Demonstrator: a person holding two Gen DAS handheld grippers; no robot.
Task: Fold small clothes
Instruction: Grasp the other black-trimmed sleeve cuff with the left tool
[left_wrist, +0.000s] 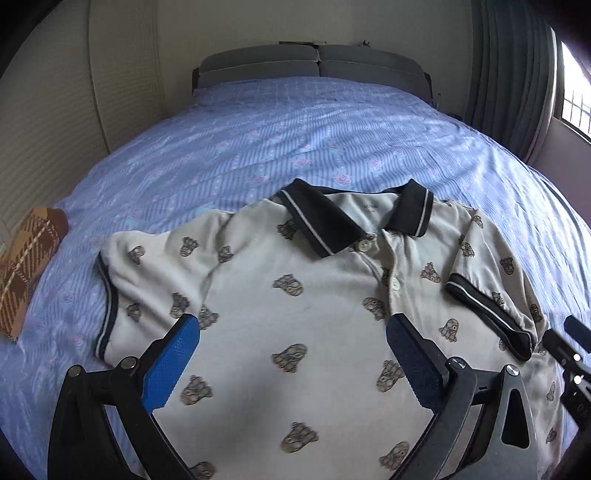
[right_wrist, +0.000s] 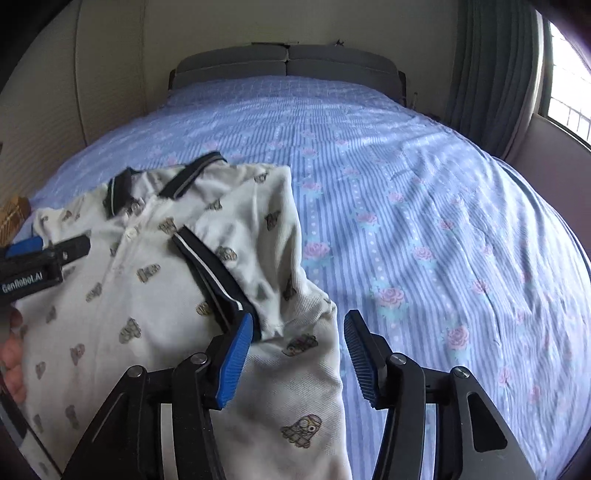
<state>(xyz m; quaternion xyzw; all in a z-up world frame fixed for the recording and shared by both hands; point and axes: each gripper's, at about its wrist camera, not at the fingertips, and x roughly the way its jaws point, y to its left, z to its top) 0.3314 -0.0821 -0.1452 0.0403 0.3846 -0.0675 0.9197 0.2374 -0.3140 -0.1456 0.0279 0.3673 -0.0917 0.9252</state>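
Note:
A small white polo shirt (left_wrist: 295, 317) with a dark collar and cartoon prints lies front up on the blue bed; it also shows in the right wrist view (right_wrist: 147, 295). Its right sleeve (left_wrist: 487, 295) is folded inward over the chest, its left sleeve (left_wrist: 133, 280) spread out. My left gripper (left_wrist: 293, 332) is open and empty above the shirt's chest. My right gripper (right_wrist: 299, 332) is open over the shirt's right side edge, its left finger next to the folded sleeve's dark cuff (right_wrist: 218, 280). The left gripper's tip (right_wrist: 48, 247) shows in the right wrist view.
The bed (right_wrist: 443, 221) has a blue striped floral sheet and a grey headboard (left_wrist: 314, 62). A brown plaid cloth (left_wrist: 26, 266) lies at the bed's left edge. A curtain and window (right_wrist: 569, 74) are at the right.

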